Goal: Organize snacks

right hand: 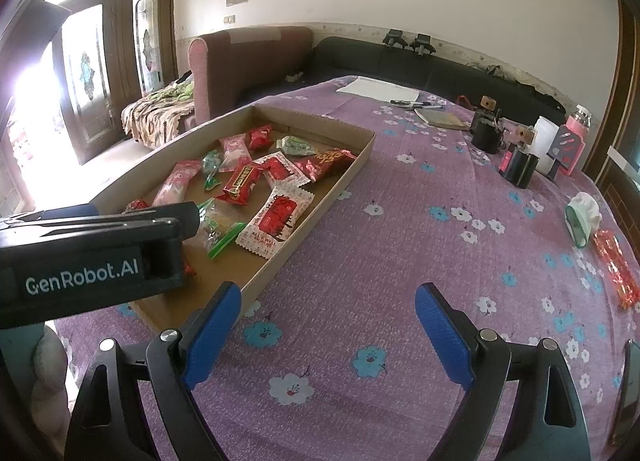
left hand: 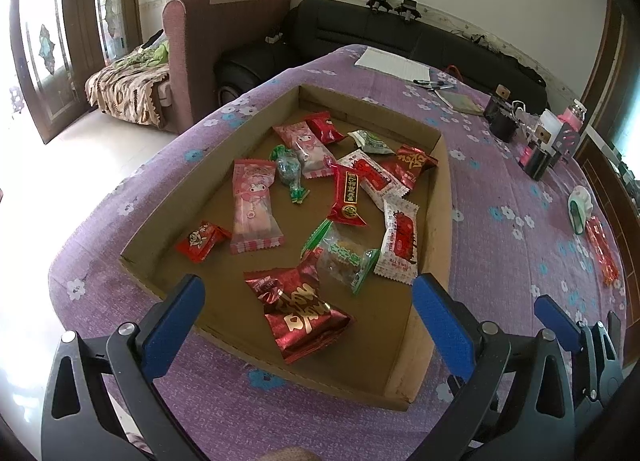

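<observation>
"GenRobot.AI" stood in pale letters on the black body of the left gripper (right hand: 100,245), which reached over the near end of the shallow cardboard tray (left hand: 438,197) in the right wrist view. On the white-and-red sachets (right hand: 276,223) lying in the tray, only "ALL" and a few further letters could be read; the gold script on the metallic red packet (left hand: 302,311) was not legible.

The left gripper's blue fingers (left hand: 174,325) were spread wide and gripped nothing, poised above the tray's near edge with the metallic red packet between them but lower down, untouched. The right gripper (right hand: 328,333) was likewise wide open and empty, hovering over the purple flowered tablecloth (right hand: 400,261) just right of the tray.

The snacks lay scattered flat on the tray floor. A long pink packet (left hand: 254,207) ran roughly along the tray's length, a red-and-gold bar (left hand: 347,197) beside it pointed much the same way, and a green-ended clear packet (left hand: 344,255) lay slantwise. One red wrapped snack (right hand: 614,267) lay well to the right of the tray on the cloth, its long axis pointing away from the camera, beside a white and green object (right hand: 582,217).
</observation>
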`<state>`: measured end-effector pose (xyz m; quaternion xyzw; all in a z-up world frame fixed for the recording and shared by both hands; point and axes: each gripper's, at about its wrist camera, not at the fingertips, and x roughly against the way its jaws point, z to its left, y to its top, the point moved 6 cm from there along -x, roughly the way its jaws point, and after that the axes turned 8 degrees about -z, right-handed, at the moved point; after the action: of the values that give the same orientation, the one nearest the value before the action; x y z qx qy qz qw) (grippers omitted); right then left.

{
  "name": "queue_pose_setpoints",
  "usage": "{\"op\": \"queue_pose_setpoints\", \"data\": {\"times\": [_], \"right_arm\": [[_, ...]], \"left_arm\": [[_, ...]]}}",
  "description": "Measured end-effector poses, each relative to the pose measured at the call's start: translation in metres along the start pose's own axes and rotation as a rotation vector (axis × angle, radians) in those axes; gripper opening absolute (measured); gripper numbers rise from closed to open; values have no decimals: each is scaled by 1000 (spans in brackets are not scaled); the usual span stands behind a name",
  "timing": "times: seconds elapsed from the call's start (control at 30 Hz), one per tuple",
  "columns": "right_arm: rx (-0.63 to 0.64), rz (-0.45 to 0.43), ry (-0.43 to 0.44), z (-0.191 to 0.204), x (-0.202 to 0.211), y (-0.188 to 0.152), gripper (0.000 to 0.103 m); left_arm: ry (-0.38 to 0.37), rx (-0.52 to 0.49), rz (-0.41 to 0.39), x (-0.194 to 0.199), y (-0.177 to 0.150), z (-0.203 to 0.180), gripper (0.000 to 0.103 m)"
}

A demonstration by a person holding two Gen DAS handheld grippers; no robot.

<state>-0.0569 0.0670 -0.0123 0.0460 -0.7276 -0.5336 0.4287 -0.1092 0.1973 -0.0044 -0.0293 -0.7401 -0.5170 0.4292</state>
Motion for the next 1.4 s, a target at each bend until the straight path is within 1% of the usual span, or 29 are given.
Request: {"op": "queue_pose_setpoints", "data": {"times": [1.4], "right_arm": [[1,7,8,4,0,-8,90]], "left_arm": [[2,14,13,-2,-4,3,103]]}}
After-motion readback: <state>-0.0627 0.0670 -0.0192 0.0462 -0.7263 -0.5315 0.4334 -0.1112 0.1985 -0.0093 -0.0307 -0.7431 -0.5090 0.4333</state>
